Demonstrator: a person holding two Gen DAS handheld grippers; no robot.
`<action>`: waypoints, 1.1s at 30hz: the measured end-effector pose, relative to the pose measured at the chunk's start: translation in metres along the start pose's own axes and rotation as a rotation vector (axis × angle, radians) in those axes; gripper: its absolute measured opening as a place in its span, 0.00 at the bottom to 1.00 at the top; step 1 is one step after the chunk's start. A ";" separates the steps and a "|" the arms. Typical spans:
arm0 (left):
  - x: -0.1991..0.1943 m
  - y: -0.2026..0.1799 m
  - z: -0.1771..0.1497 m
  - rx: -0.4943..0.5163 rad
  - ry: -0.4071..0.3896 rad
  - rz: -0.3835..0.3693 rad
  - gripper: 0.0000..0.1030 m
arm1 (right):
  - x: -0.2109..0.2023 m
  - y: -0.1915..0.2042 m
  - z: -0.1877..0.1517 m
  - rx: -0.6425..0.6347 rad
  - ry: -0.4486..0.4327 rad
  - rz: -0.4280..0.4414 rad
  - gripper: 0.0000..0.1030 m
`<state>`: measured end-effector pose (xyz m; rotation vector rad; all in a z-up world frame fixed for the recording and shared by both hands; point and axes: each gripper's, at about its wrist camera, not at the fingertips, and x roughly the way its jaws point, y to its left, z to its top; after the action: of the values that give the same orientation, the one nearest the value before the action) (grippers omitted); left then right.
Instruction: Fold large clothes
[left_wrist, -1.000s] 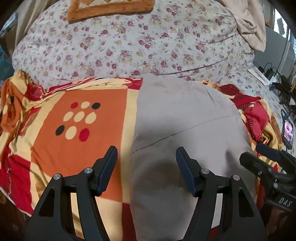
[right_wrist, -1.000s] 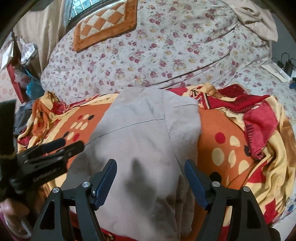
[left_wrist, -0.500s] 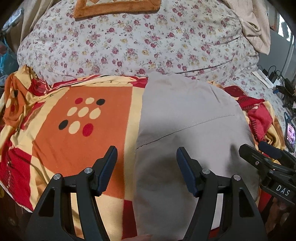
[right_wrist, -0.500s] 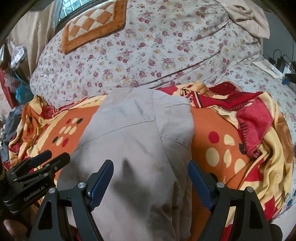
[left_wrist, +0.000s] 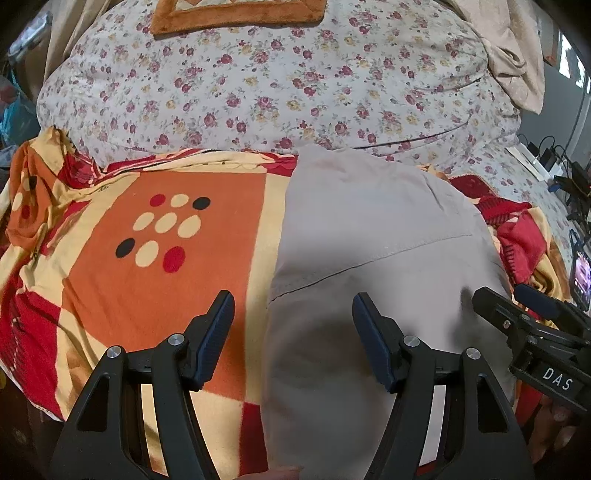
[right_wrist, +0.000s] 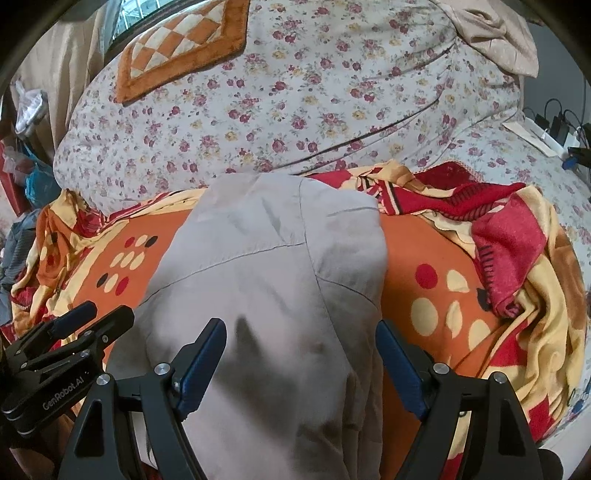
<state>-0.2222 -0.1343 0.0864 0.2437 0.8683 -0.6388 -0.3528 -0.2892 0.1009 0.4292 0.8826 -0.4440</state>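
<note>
A grey-beige garment (left_wrist: 373, 280) lies folded lengthwise on an orange, red and yellow blanket (left_wrist: 147, 266), running from the near edge towards the pillow; it also shows in the right wrist view (right_wrist: 266, 295). My left gripper (left_wrist: 293, 332) is open and empty, above the garment's left edge near its near end. My right gripper (right_wrist: 301, 360) is open and empty, above the garment's right half near the near end. Each gripper shows in the other's view, the right one (left_wrist: 532, 332) and the left one (right_wrist: 62, 343).
A large floral quilt mound (left_wrist: 280, 85) fills the back, with an orange checked cushion (right_wrist: 177, 51) on it. A beige cloth (right_wrist: 487, 33) lies at the back right. Cables and a power strip (right_wrist: 543, 133) are at the far right. The blanket is bunched at the right (right_wrist: 509, 251).
Both grippers have drawn back slightly and lifted, so the garment and blanket have shifted a little in view. Both stay open and the garment lies as before.
</note>
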 end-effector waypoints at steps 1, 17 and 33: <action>0.000 0.000 0.000 -0.002 0.001 0.001 0.65 | 0.000 0.000 0.000 0.000 0.000 0.001 0.79; 0.003 -0.001 -0.001 -0.006 0.008 0.002 0.65 | 0.005 0.003 0.003 -0.008 0.010 -0.001 0.79; 0.004 -0.001 -0.001 -0.012 0.014 0.002 0.65 | 0.008 0.007 0.005 -0.015 0.015 -0.003 0.79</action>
<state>-0.2213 -0.1363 0.0824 0.2388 0.8850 -0.6309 -0.3414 -0.2876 0.0987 0.4184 0.9009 -0.4371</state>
